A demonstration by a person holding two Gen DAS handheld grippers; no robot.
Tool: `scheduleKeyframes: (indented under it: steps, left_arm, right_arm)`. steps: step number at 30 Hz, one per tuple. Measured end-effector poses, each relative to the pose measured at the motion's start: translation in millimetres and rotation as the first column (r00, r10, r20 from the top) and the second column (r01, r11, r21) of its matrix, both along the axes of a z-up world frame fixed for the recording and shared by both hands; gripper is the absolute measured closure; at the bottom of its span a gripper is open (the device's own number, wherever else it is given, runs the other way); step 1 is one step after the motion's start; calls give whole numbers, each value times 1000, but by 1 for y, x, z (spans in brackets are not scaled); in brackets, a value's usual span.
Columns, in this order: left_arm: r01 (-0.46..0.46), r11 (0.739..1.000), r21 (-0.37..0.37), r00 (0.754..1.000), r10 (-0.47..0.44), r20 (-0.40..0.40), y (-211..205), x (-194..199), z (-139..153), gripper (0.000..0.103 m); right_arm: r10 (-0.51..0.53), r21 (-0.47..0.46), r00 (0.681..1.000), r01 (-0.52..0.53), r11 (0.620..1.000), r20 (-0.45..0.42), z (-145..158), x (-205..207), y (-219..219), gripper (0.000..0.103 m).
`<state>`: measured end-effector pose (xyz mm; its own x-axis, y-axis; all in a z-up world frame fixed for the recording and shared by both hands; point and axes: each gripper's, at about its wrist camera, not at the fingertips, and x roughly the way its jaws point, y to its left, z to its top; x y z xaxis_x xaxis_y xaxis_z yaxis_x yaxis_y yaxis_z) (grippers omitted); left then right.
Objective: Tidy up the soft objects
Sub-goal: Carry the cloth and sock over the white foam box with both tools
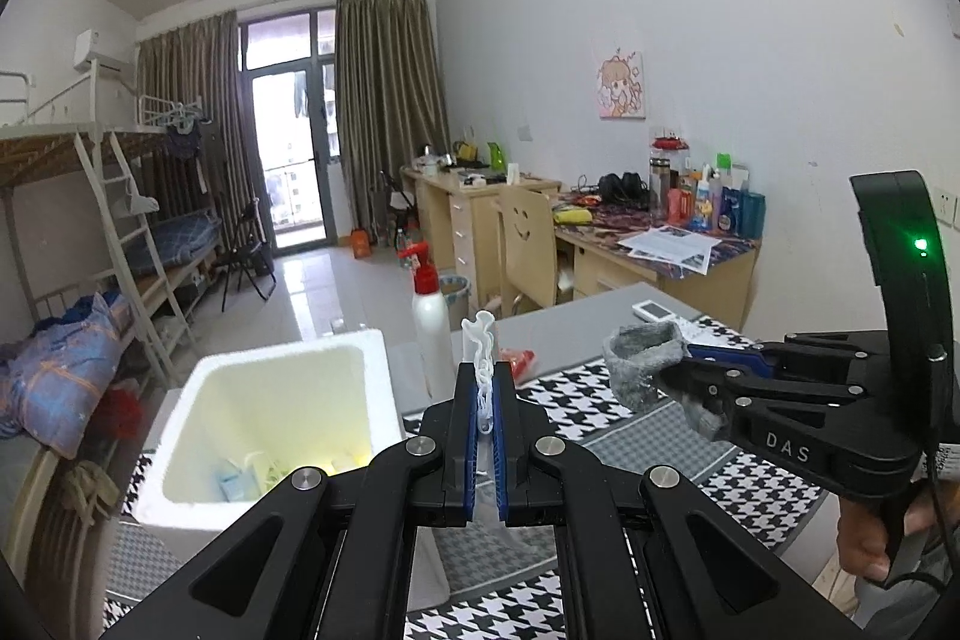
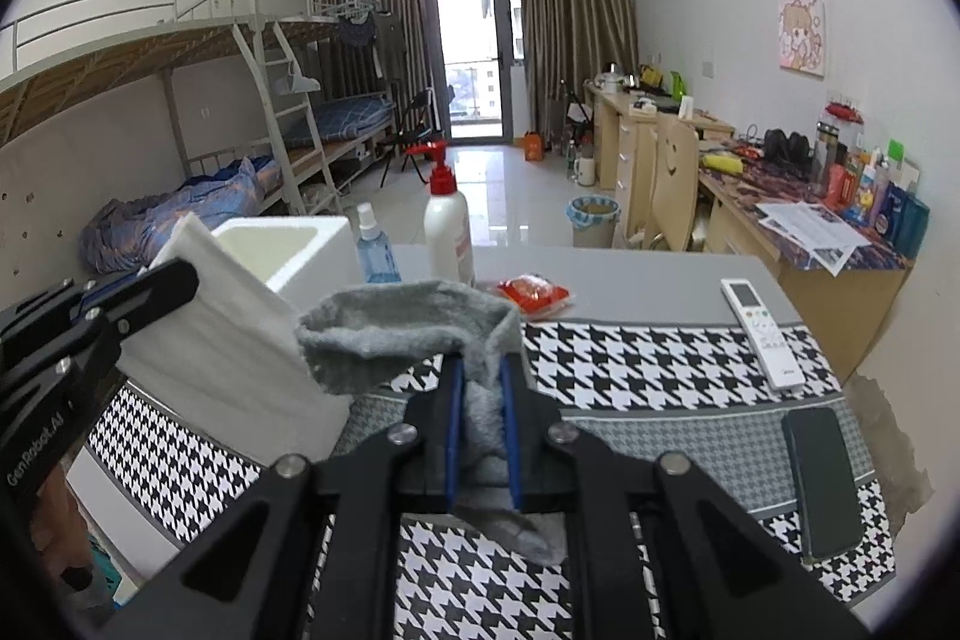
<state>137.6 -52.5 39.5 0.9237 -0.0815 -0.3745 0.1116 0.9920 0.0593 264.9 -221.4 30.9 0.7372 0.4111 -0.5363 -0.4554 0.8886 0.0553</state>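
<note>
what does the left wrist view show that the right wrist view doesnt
Only the left wrist view shows the inside of the white foam box, with small packets at its bottom, and the edge of the white folded cloth pinched in the left gripper.

Only the right wrist view shows the black phone, the blue spray bottle and the cloth's broad flat face.

Both show the grey sock clamped in the right gripper, the white pump bottle, the red packet, the remote and the houndstooth table cover.
</note>
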Motion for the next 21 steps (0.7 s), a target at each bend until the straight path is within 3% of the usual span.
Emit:
scheduleKeyframes:
  steps: [21]
  left_arm:
    - [-58, 998, 5, 995, 58, 84, 23, 5, 36, 99]
  right_arm:
    - [36, 42, 995, -40, 998, 94, 27, -7, 12, 88]
